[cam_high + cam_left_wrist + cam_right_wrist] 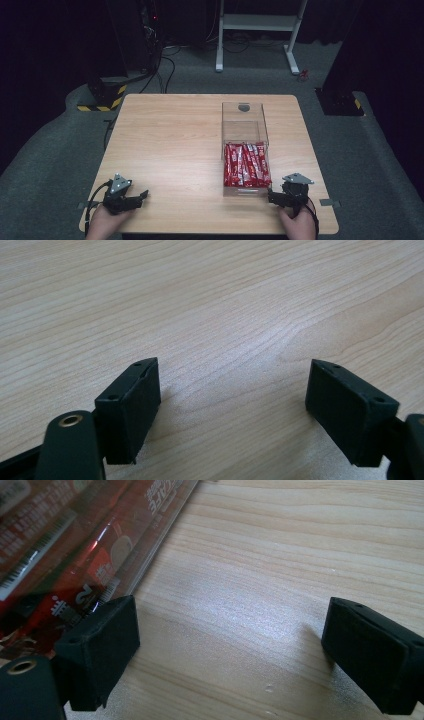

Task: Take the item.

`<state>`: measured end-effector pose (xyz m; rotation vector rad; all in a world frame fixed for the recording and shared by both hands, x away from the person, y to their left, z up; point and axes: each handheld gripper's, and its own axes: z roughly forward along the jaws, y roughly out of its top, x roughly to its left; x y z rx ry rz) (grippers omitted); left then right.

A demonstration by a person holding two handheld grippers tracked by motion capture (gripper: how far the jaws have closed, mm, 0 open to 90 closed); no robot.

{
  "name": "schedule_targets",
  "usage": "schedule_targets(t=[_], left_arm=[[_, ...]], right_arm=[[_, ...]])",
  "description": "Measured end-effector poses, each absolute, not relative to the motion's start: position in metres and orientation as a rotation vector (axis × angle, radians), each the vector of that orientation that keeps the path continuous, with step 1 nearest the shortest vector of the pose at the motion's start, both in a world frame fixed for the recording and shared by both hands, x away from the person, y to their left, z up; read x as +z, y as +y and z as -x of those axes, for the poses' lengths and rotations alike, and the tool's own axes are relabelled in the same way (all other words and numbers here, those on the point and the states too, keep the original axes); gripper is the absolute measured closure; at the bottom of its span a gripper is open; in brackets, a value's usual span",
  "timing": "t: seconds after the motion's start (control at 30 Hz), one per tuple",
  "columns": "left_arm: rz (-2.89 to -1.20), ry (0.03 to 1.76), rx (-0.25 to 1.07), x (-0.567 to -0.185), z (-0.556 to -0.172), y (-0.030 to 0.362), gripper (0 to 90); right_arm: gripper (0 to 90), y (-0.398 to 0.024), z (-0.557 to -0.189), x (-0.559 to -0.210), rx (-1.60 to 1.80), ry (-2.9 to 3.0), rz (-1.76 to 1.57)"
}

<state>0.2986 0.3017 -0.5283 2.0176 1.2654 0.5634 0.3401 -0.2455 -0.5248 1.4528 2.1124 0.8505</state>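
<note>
Wood worktop, dark room; box of red packets beside right gripper; left gripper apart; both jaws spread, empty; box likely nudged if approached carelessly

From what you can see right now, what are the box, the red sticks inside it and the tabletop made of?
The box looks like clear rigid plastic, maybe acrylic: you see straight through its walls, and its edges catch light. The red packets look like glossy printed film, with glare streaks and a barcode in the right gripper view. The table shows pale wood grain under a smooth matte sheen; whether solid wood or laminate can't be told.
</note>
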Motion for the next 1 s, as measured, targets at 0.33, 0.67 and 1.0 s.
schedule_targets(t=[0.33, 0.67, 1.0], left_arm=[[-2.05, 1.271, 0.54, -0.523, -0.299, 0.296, 33.4], [-1.992, 1.23, 0.551, -0.514, -0.295, 0.288, 37.7], [-2.0, 1.121, 0.599, -0.508, -0.29, 0.273, 37.5]], right_arm=[[8.2, -0.245, -0.34, -0.525, 0.853, 2.119, -1.448], [8.2, -0.245, -0.34, -0.525, 0.854, 2.119, -1.448], [8.4, -0.245, -0.34, -0.525, 0.855, 2.12, -1.447]])
